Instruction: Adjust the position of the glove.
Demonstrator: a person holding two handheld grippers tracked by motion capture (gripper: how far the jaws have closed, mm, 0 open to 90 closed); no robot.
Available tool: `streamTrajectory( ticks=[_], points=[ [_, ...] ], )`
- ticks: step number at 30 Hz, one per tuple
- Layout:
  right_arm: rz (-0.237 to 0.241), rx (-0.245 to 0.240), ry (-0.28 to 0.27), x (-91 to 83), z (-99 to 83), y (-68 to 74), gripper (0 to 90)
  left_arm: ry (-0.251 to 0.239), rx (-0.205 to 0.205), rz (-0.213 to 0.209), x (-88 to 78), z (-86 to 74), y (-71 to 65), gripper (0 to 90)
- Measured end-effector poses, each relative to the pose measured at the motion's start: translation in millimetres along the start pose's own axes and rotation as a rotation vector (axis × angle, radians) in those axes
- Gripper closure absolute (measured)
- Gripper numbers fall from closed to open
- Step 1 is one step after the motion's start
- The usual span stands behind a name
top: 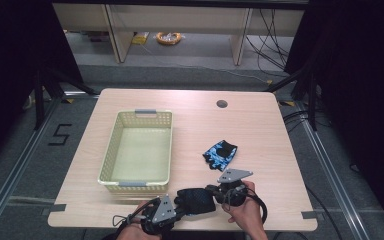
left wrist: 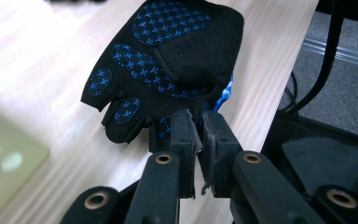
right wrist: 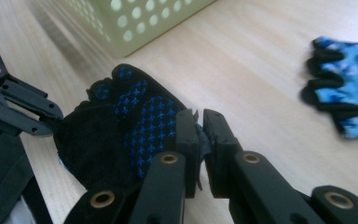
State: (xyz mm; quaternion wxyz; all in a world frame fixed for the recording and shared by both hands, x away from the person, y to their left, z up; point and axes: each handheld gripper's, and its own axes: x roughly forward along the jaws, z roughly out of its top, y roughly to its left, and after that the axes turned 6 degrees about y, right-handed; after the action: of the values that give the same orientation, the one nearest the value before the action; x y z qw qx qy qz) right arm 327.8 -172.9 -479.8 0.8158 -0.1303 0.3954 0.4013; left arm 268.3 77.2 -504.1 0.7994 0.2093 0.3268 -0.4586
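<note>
We've got the black glove [top: 196, 200] right at the table's [top: 260, 130] near edge, just in front of the yellow basket [top: 111, 155] and a bit to its right. Plenty of bare wood beyond it, apart from the blue patterned glove [top: 220, 154] lying to the right of the basket, well clear of it. Our left gripper [left wrist: 200, 135] has its jaws pinched nearly together on the black glove's cuff edge. Our right gripper [right wrist: 200, 135] is pinched just as narrow on the opposite edge, so the glove sits between the two.
</note>
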Motion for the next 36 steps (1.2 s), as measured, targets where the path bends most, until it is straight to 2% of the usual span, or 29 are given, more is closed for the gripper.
streamTrajectory(
  ticks=[1,2,4,9,11,13,14,17,18,19,21,22,25,26,27,28,29,30,31,32,33,34,35,36],
  points=[
    [-0.009,0.005,-0.009,-3.0,-0.1,-1.4,85.8,0.000,0.027,-0.007,0.9,3.1,1.4,83.0],
    [-0.012,0.023,-0.005,-6.7,-1.4,-4.8,85.7,0.000,0.004,-0.005,4.4,7.6,0.6,82.9],
    [-0.030,0.032,-0.012,-8.3,-4.3,-9.5,85.7,-0.005,0.015,-0.001,9.9,12.5,2.5,82.9],
    [-0.046,0.058,-0.004,-10.4,-9.2,-19.2,85.7,0.010,0.009,-0.007,21.2,17.9,6.2,82.6],
    [-0.045,0.069,0.017,-10.3,-11.5,-22.7,85.6,0.014,0.006,-0.016,26.6,18.7,6.2,82.4],
    [-0.053,0.073,0.000,-6.9,-12.7,-23.2,85.5,0.027,0.009,-0.017,29.5,18.1,5.9,82.2],
    [-0.059,0.071,0.038,-6.2,-13.7,-22.9,85.2,0.035,0.015,-0.023,32.3,16.7,4.5,81.6],
    [-0.071,0.072,0.038,-3.1,-15.5,-22.0,84.7,0.032,0.018,-0.023,33.1,15.9,3.7,80.2],
    [-0.071,0.067,0.063,-3.8,-15.7,-22.4,84.1,0.038,0.016,-0.023,32.3,16.3,3.9,79.6],
    [-0.071,0.067,0.063,-3.8,-15.7,-22.4,84.1,0.038,0.016,-0.023,32.3,16.3,3.9,79.0],
    [-0.090,0.069,0.050,-0.7,-17.8,-21.8,83.2,0.038,0.009,-0.029,32.6,15.7,4.0,76.0],
    [-0.087,0.077,0.090,-2.4,-17.9,-21.0,81.8,0.032,0.000,-0.046,32.7,15.4,3.6,74.3],
    [-0.097,0.067,0.073,0.4,-19.9,-22.4,79.6,0.029,-0.010,-0.045,32.2,15.4,3.0,67.4],
    [-0.100,0.067,0.073,0.6,-20.3,-22.5,78.0,0.026,-0.016,-0.059,32.6,15.3,3.2,67.4],
    [-0.102,0.068,0.071,0.2,-20.7,-22.7,74.5,0.035,-0.011,-0.043,30.7,15.7,4.0,60.6],
    [-0.101,0.073,0.082,-1.8,-20.2,-22.6,71.2,0.014,-0.013,-0.060,28.1,15.8,5.0,58.9],
    [-0.101,0.073,0.082,-1.8,-20.2,-22.6,71.2,0.014,-0.013,-0.060,28.1,15.8,5.0,56.1],
    [-0.108,0.075,0.083,-3.3,-19.7,-23.0,69.8,-0.003,-0.022,-0.063,25.0,16.2,4.8,56.1],
    [-0.102,0.095,0.080,-5.0,-18.8,-22.2,66.3,-0.015,-0.044,-0.061,22.9,16.7,4.6,49.8],
    [-0.113,0.091,0.065,-7.3,-18.4,-22.7,59.5,-0.026,-0.075,-0.082,16.3,17.2,5.3,41.3],
    [-0.113,0.091,0.065,-7.3,-18.4,-22.7,59.5,-0.026,-0.075,-0.082,16.3,17.2,5.3,39.1],
    [-0.134,0.070,0.042,-10.7,-16.2,-23.6,55.9,-0.049,-0.092,-0.084,8.9,16.7,5.9,36.7],
    [-0.134,0.070,0.042,-10.7,-16.2,-23.6,55.9,-0.049,-0.092,-0.084,8.9,16.7,5.9,35.2],
    [-0.148,0.051,0.025,-12.4,-14.2,-24.6,54.2,-0.057,-0.098,-0.086,3.8,15.5,6.5,35.2]
  ],
)
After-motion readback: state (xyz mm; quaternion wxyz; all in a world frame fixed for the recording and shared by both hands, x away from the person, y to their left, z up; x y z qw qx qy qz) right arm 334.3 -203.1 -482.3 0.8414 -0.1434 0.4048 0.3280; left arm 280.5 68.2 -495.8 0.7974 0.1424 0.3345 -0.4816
